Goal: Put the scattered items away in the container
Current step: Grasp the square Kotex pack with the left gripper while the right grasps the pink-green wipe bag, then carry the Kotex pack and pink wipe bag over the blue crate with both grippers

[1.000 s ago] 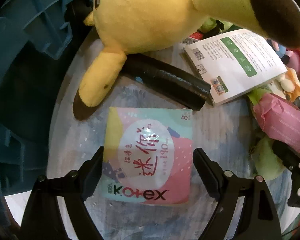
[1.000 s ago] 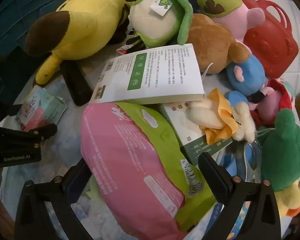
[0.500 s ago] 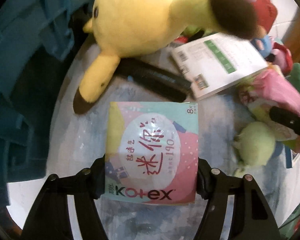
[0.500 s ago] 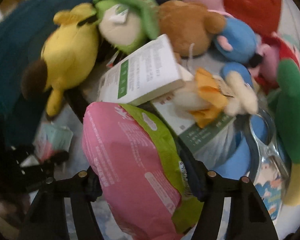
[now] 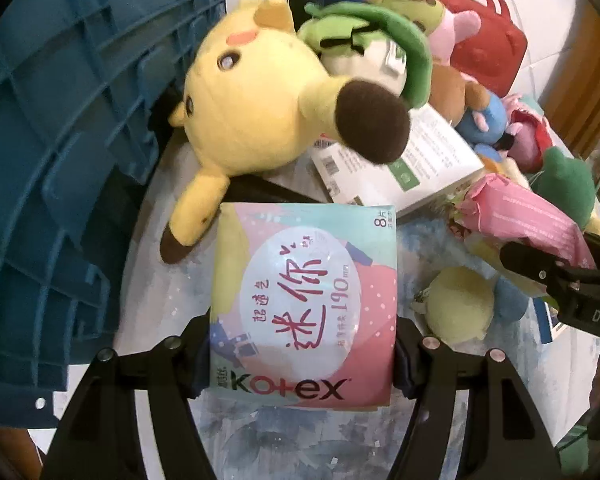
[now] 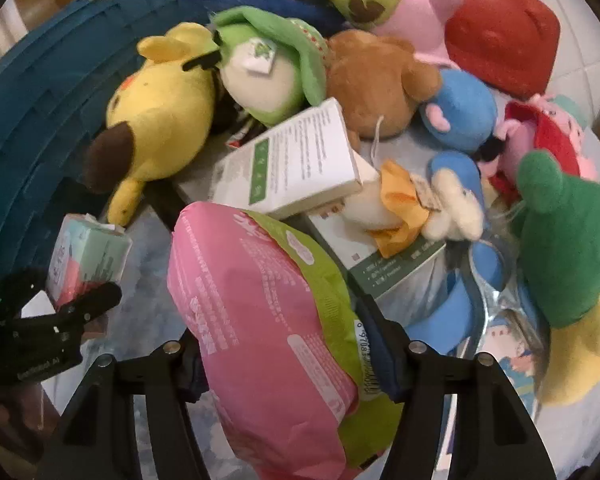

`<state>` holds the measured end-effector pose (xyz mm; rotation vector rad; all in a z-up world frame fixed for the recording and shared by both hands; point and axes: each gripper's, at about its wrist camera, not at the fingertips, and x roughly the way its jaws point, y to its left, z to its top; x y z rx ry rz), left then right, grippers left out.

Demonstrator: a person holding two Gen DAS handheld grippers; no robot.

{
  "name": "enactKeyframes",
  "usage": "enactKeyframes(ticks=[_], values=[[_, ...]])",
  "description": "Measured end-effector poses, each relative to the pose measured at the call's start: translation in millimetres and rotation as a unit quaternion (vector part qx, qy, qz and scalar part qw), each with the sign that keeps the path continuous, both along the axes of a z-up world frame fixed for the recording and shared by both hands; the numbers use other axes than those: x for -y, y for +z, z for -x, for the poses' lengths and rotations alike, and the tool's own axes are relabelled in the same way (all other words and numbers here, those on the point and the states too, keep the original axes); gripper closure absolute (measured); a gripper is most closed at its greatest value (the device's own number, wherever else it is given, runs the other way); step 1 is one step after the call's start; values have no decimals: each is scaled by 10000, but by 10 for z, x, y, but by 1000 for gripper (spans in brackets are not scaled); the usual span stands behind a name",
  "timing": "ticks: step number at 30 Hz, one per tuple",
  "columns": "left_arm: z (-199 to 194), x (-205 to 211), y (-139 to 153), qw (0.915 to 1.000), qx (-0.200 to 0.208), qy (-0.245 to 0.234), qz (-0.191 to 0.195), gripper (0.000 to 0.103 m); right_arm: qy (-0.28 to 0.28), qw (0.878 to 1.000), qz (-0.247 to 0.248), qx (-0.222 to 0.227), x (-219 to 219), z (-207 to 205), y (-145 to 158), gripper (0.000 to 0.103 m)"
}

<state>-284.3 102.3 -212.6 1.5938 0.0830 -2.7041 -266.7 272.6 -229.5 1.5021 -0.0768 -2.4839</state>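
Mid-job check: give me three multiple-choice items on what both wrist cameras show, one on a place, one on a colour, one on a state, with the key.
1. The blue crate lies on which side of the yellow plush in the left wrist view?
A. left
B. right
C. below

2. The pack in the right gripper is mainly:
A. pink and green
B. black
C. white and blue

3. The left gripper is:
A. open and bare
B. shut on the Kotex pack
C. out of view

Key: 1 A, the crate wall fills the left edge. 2 A, the pink and green pack sits between its fingers. 3 B, both pads press the pack's sides.
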Motion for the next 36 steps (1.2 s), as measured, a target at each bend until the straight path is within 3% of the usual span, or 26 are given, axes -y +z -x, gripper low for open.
enactKeyframes(ticks=[5, 11, 24, 26, 30, 36], values=[[-97, 42, 299, 9997, -227, -4, -5, 36, 64, 9998, -44, -199, 2, -59, 172, 46], [-107, -72, 429, 9992, -392, 17, -16, 36, 188, 9992, -95, -351, -25, -165, 351, 54], [-204, -185, 151, 10000, -46, 1, -9, 36, 75, 9999, -118, 92, -176, -209, -132, 51], [-205, -201, 134, 10000, -20, -18, 9, 36, 49, 9996, -190, 198, -182, -193, -212, 60], [-213, -246, 223, 9999, -110, -82, 23, 36, 180, 9996, -224, -2, -134, -265, -37, 63], [-273, -282, 598, 9986, -520, -119, 42, 36, 307, 9974, -365, -542, -72, -384, 497, 64]])
